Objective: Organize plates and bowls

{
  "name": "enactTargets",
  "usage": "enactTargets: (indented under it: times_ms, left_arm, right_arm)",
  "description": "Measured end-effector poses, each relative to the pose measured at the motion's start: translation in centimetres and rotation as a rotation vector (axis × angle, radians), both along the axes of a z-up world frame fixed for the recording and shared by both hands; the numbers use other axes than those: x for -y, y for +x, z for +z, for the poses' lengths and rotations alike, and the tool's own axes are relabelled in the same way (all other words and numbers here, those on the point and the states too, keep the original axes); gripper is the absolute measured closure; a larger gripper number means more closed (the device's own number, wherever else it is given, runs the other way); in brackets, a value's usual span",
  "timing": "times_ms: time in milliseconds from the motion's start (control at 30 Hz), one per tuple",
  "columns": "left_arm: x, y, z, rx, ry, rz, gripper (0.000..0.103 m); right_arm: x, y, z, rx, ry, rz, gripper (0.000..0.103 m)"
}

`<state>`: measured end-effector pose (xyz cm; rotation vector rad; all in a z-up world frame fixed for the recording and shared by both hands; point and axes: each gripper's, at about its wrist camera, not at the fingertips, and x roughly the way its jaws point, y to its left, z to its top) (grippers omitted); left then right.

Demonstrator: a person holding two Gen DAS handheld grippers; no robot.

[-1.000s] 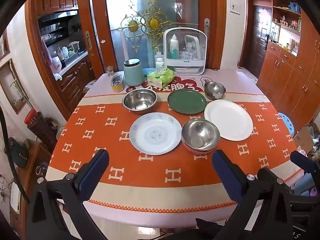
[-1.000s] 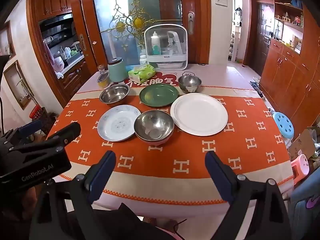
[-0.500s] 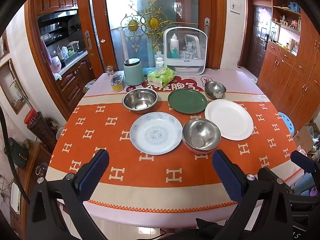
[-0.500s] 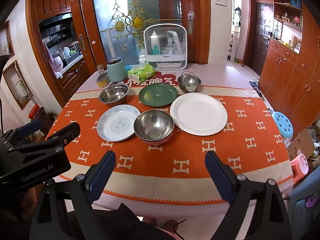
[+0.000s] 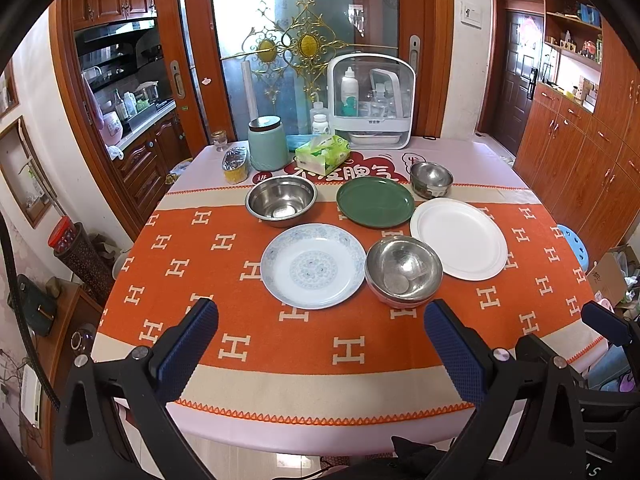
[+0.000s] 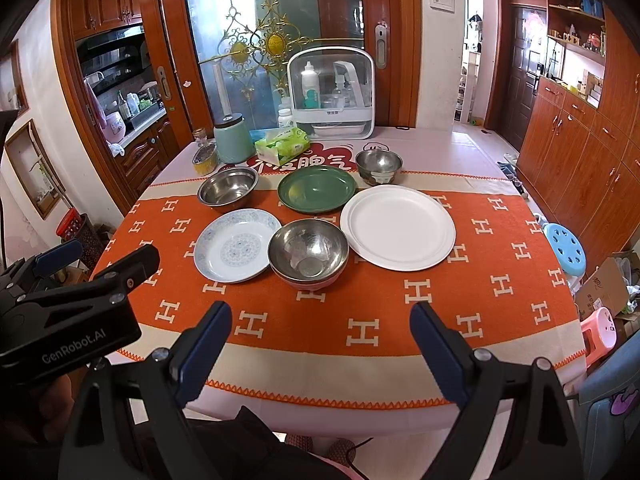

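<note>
left gripper [image 5: 320, 344] – fingers [image 5: 188, 350] spread wide, nothing between, above near edge of counter [image 5: 320, 384]. right gripper [image 6: 320, 340] – fingers [image 6: 440, 354] likewise wide apart, empty. beyond, on orange cloth [image 6: 500, 280]: patterned plate [image 5: 313, 265] touching steel bowl [image 5: 403, 269]; white plate [image 5: 459, 238] just right of it. further back: large steel bowl [image 5: 281, 199], green plate [image 5: 375, 201], small steel bowl [image 5: 431, 178]. at far edge: tissue pack [image 5: 322, 154], teal canister [image 5: 267, 148].

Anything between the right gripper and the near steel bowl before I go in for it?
Nothing visible. The right gripper is open over bare tablecloth, and the near steel bowl sits straight ahead, flanked by the patterned plate and white plate.
</note>
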<state>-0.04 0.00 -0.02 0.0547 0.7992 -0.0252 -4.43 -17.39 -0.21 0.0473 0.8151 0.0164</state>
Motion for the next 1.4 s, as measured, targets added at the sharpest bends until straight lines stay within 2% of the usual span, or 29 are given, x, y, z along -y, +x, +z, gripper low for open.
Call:
enactTargets:
  times_ms: [367, 700, 1133, 1400]
  left_arm:
    - [-0.4, -0.5, -0.5, 0.001, -0.006, -0.003, 0.001]
    - [-0.7, -0.1, -0.3, 0.006, -0.014, -0.029, 0.001]
    - [-1.3, -0.6, -0.7, -0.002, -0.044, -0.125, 0.001]
    - [0.1, 1.2, -1.1, -0.028, -0.032, -0.151, 0.001]
  right_arm:
    - [-0.3, 0.4, 0.3, 0.013, -0.009, -0.006, 0.012]
    - [-0.9, -1.6, 0.4, 0.054, -0.018, -0.038, 0.012]
    - [-0.4, -4.2, 0.1, 0.100, 0.023, -0.174, 0.012]
    - [1.5, -4.0, 0.0, 0.109, 0.049, -0.248, 0.012]
